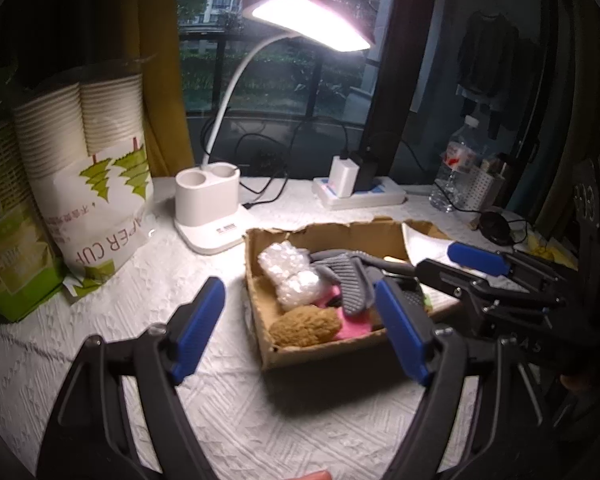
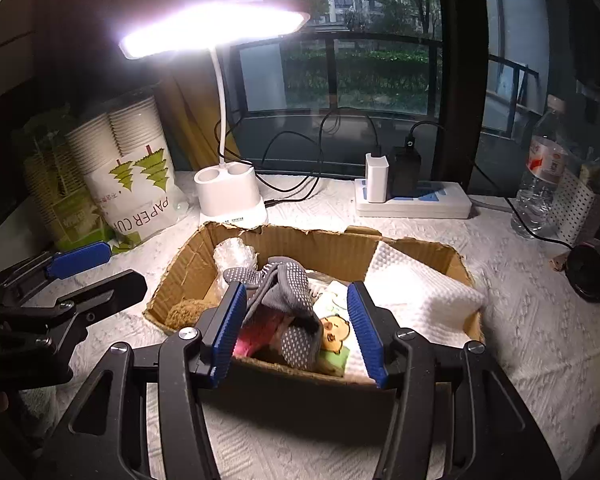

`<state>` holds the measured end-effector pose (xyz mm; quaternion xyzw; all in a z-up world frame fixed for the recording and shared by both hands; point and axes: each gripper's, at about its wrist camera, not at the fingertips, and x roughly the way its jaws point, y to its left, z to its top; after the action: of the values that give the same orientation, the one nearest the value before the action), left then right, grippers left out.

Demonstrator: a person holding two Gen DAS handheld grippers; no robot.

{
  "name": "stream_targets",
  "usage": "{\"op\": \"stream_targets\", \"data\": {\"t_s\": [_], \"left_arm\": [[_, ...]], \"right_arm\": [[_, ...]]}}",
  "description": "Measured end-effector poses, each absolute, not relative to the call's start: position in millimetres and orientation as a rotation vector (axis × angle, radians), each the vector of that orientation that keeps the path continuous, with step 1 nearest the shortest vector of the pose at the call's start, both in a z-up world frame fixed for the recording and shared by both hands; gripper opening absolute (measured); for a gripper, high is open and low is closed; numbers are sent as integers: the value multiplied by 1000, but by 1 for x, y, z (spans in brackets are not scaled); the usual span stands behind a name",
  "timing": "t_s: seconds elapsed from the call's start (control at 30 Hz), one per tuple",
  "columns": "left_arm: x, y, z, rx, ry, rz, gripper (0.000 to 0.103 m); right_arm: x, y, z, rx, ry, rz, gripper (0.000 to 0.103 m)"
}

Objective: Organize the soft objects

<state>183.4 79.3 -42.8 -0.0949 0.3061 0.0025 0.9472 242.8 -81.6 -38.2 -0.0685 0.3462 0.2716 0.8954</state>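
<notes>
The cardboard box (image 2: 332,248) is raw brown corrugated board, matt, with torn ragged edges. Inside, the grey gloves (image 2: 288,300) are knitted cloth studded with pale rubbery dots, the bubble wrap (image 1: 290,276) is clear glossy plastic, and the brown plush piece (image 1: 306,326) looks fuzzy. A white paper towel (image 2: 416,288) shows an embossed quilted texture, like the cloth covering the desk (image 1: 260,412). The lamp base (image 2: 230,196) is smooth white plastic.

We see a lit desk lamp (image 2: 214,30) glaring over a white-clothed table (image 1: 292,412) before a dark window (image 2: 352,76), trees beyond.
</notes>
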Motion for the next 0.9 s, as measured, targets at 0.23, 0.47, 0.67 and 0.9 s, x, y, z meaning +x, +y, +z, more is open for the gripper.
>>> {"op": "stream_targets", "data": {"t_s": [0.23,0.47,0.67,0.9], "left_arm": [[174,65,-42,-180,626,-11,79],[165,52,-42,-170,625,-21,79],[157,41,-42,-161,625,-30,79],[145,30,-38,-159,615,-25,79]], "right_arm": [[229,-96,-36,-135,711,551,55],[216,-112,-34,-125,701,535,55],[205,-124,-31,-119,691,524,55],[191,-138,-25,-109,672,509,55]]}}
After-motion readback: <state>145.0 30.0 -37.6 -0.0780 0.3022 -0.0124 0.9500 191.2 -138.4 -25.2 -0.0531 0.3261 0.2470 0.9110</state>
